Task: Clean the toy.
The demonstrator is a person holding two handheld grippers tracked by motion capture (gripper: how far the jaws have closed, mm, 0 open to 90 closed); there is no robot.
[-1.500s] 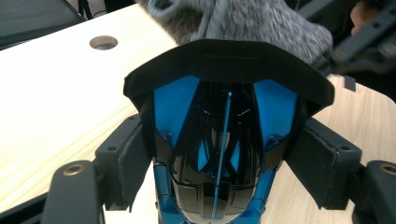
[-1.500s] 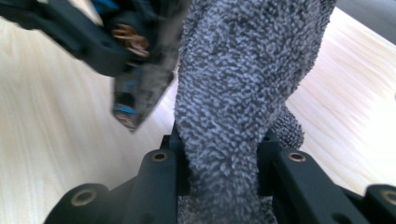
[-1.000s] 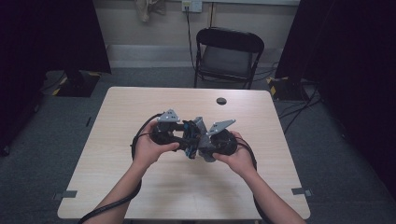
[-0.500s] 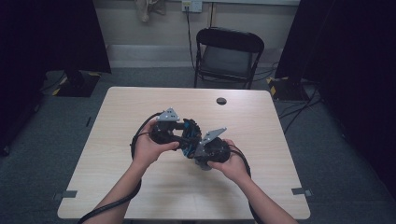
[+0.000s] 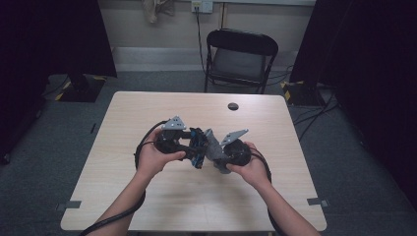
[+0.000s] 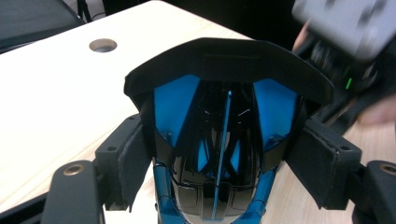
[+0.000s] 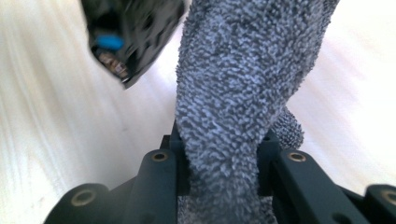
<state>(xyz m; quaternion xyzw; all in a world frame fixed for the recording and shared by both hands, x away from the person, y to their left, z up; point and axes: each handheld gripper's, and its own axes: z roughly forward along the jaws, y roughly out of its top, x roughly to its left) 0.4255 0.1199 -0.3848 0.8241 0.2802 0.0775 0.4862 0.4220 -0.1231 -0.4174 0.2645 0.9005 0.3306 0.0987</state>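
From above I see a pale wooden table (image 5: 147, 196) with my two forearms coming in from the near edge; my left gripper (image 5: 189, 147) and my right gripper (image 5: 211, 152) meet just near of the table's middle, almost touching each other. My left gripper holds a glossy black and blue object (image 6: 219, 140), shaped like a small helmet or visor; in the left gripper view its jaws stand wide apart, with their pads pressed against the object's two sides. My right gripper holds a grey terry cloth (image 7: 233, 93); in the right gripper view the jaws stand narrow, pinching the cloth's lower part, while the rest rises in a twisted fold; the cloth reaches towards the black and blue object, whose edge shows blurred at the upper left of that view; I cannot tell whether cloth and object touch. A round cable hole (image 5: 233, 106) sits near the table's far edge; a black folding chair (image 5: 241, 54) stands beyond the table on a grey floor.
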